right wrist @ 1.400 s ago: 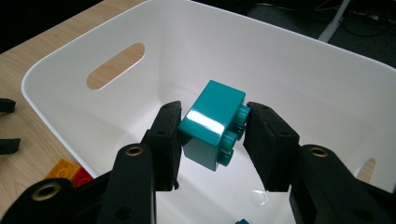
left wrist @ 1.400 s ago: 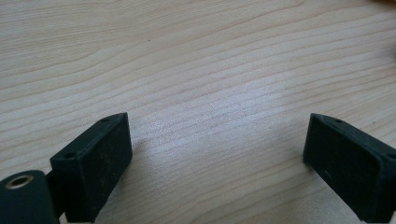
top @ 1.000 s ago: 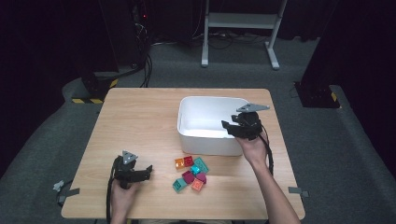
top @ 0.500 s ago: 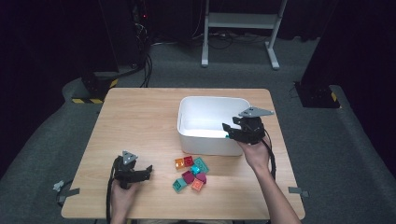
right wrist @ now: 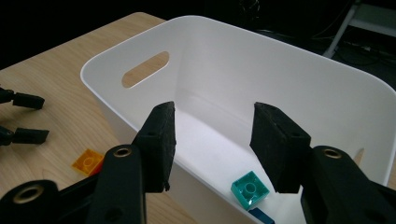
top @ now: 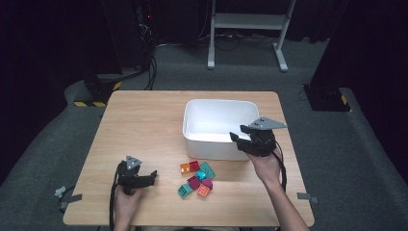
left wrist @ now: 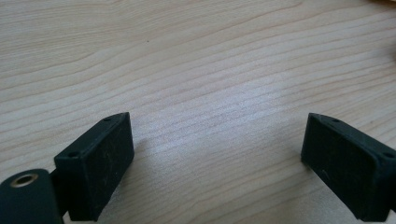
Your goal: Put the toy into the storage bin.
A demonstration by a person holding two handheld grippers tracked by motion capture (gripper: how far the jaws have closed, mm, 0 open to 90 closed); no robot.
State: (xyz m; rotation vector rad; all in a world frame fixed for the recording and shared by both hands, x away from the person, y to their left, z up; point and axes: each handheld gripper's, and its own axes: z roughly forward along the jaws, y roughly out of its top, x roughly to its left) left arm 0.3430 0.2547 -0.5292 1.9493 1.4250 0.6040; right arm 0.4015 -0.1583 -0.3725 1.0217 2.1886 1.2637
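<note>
White and smooth, the rectangular plastic tub (top: 219,115) with slot handles sits on the pale wooden table (top: 144,125) toward two o'clock from the tabletop's middle. At the tub's near right corner, about five o'clock on its rim, the right gripper (top: 240,138) hangs with its jaws apart and nothing between them; the right gripper view looks past those pads (right wrist: 161,140) down into the tub, where a teal square toy brick (right wrist: 250,189) lies on the white floor with a dark blue piece (right wrist: 261,216) just beside it at five o'clock. A loose cluster of small toy bricks (top: 197,179) in orange, red, teal and magenta lies on the table just in front of the tub, at six o'clock from it; an orange brick (right wrist: 87,161) of this cluster shows outside the tub wall in the right gripper view. Well apart from the bricks, at nine o'clock from them, the left gripper (top: 150,177) rests low over bare wood near the table's near left edge, its jaws wide apart and holding nothing.
</note>
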